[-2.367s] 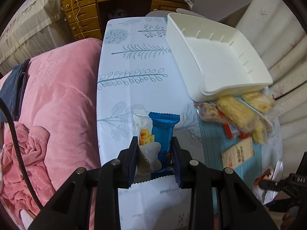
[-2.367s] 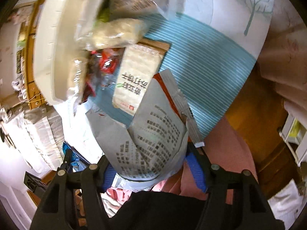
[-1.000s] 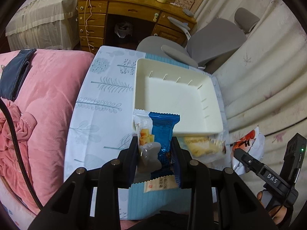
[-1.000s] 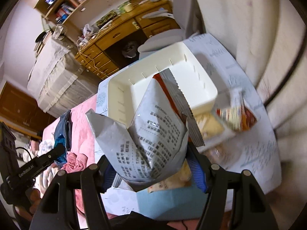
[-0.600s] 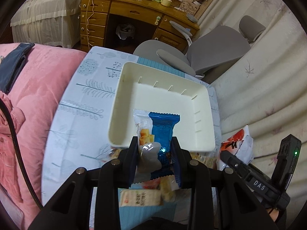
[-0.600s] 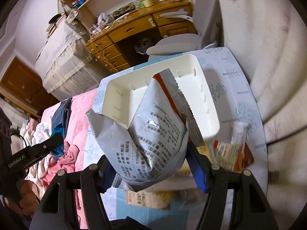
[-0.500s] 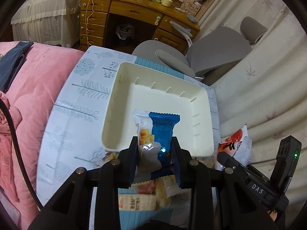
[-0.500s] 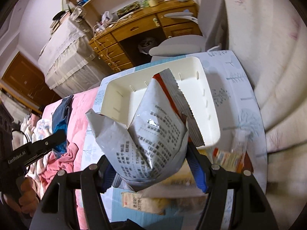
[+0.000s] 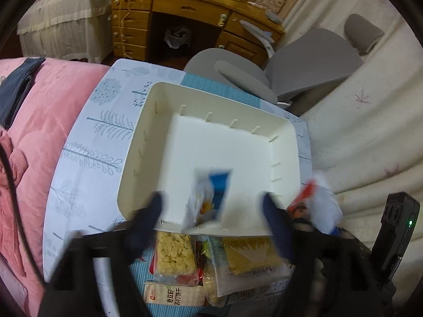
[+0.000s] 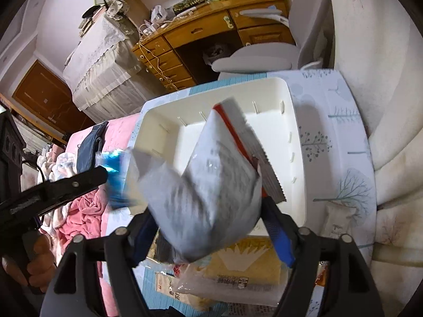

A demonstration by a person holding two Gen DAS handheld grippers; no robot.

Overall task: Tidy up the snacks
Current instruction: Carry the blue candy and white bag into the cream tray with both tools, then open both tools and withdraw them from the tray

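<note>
Snacks are dropping into the white tray [image 9: 148,142] from both sides at once. Half a second ago the left gripper [image 9: 211,208] pinched the blue-and-white packet [image 9: 211,198] above the tray's near edge; now its jaws are opening and stand well apart, and the packet sits blurred between them with no pad touching it (it looks to be falling free over the tray floor). The right gripper [image 10: 211,227] is doing the same: its jaws are opening, and the grey printed bag [image 10: 211,185], which filled them before, hangs smeared and tilted between the blue pads, apparently slipping out over the tray's near wall.

Both hands have come forward and down over the tray since a second ago, so this reads as the release step of a double placement. Once these two land, the tray holds its first items. More work remains: the rice-cracker bar [image 9: 175,253], the yellow pouch [image 9: 248,256] and the biscuit pack [image 9: 174,294] lie on the tabletop [image 9: 87,145] just outside the near rim.
</note>
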